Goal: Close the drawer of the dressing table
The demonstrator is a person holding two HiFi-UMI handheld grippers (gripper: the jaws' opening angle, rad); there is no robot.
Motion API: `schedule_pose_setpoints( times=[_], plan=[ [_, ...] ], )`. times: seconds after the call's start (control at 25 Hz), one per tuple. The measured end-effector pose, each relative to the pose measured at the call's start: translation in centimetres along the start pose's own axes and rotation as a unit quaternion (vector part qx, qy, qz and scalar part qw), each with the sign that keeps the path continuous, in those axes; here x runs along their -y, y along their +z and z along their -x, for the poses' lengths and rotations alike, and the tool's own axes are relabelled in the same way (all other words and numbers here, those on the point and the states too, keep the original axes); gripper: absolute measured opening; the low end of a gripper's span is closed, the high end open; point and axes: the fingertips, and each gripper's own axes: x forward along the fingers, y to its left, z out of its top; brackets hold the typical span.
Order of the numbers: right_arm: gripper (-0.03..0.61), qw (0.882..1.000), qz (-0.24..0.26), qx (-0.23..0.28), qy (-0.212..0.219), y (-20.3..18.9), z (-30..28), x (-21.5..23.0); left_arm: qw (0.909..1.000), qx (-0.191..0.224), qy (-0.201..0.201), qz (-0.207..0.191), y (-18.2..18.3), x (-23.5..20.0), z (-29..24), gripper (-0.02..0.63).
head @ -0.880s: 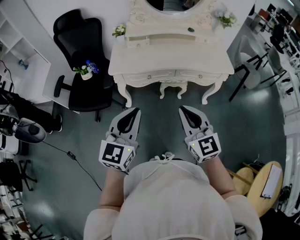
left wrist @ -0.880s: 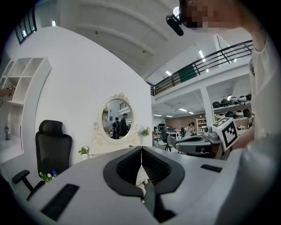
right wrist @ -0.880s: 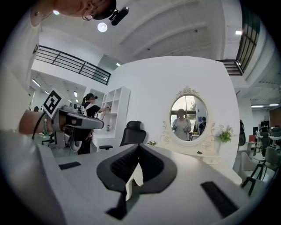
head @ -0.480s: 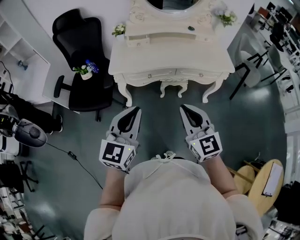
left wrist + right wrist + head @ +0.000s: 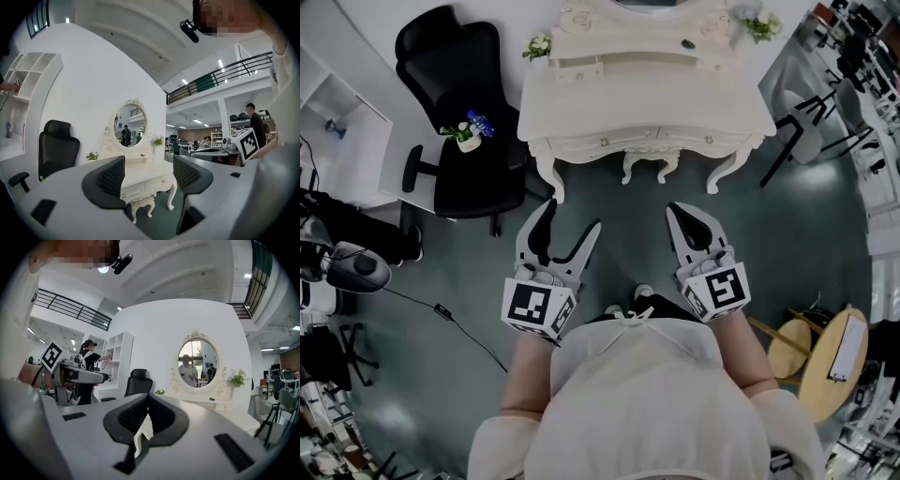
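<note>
**Left gripper.** The left gripper (image 5: 570, 217) was in the lower-centre left of the head view, above the person's white garment (image 5: 656, 394). Its jaws stood fully spread, and the left gripper view showed only open air between them. The unit was clear of the furniture.

**Right gripper.** The right gripper (image 5: 677, 212) was at the lower-centre right of the head view, roughly level with the left one. The right gripper view showed its jaws brought together, the pads (image 5: 161, 414) meeting at the tips with nothing clamped between them.

**Dressing table.** The white dressing table (image 5: 647, 103) occupied the upper centre of the head view, well apart from both grippers. Two drawer fronts (image 5: 605, 142) with small knobs lay in line with the front edge. In the left gripper view the table appeared between the spread jaws, with its oval mirror (image 5: 130, 125) above.

**Surroundings.** A black office chair (image 5: 459, 94) stood at the upper left, just beside the table. A round wooden stool (image 5: 825, 361) sat at the lower right.
</note>
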Motion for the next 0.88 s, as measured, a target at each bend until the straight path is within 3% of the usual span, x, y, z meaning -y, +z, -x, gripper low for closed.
schedule_pose_setpoints(
  times=[0.4, 0.88],
  plan=[
    [0.006, 1.000, -0.005, -0.005, 0.030, -1.7, -7.2, 5.0, 0.9984, -0.037, 0.038, -0.020, -1.6, -4.2, -6.3, 0.318],
    [0.006, 0.997, 0.005, 0.001, 0.077, -1.0, -20.3, 20.6, 0.9926, -0.037, 0.114, -0.021, -0.4, -9.3, -23.2, 0.318]
  ],
)
